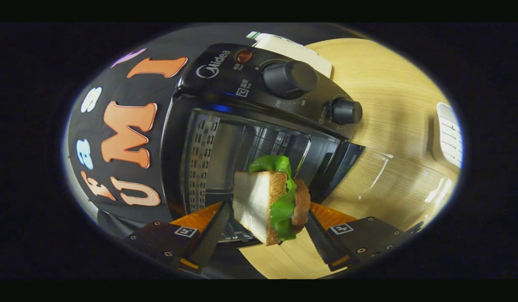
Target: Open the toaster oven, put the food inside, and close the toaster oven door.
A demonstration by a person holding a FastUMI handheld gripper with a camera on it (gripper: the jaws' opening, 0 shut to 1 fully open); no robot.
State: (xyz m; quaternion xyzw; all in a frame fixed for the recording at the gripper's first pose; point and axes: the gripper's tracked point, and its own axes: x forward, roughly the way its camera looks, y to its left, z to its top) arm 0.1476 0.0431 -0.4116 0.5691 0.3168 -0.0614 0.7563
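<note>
**Sandwich held at the mouth of the open toaster oven**

Pale wood-grain tabletop (393, 84) spreads under the scene, with the booth's black cloth wall rising beyond it. On that table stands a black metal toaster oven (225, 121), seen tilted because the camera is rolled to one side. Its control panel carries a small reddish indicator lamp (244, 55) and two round black knobs: a larger one (289, 78) near the lamp and a smaller one (345, 111) further along the panel. The oven's cavity (242, 147) is open, showing a perforated shiny side wall and the bars of a wire rack inside. The glass door (393, 176) is swung fully down and lies out over the table, its clear pane catching bright reflections.

The gripper (267, 222) holds a wedge-shaped sandwich (269, 201) made of white bread with a brown crust, a green lettuce leaf and a brown patty. Both fingers press on it, one against the white bread face, the other against the patty side, so the jaws are part-way closed to the width of the sandwich. It sits between the fingers, just in front of the cavity opening and above the door's hinge edge.

A cream-coloured flat object (296, 50) lies behind the oven, and a white ribbed item (448, 134) rests on the table well away from the door; what either one is cannot be told.
</note>
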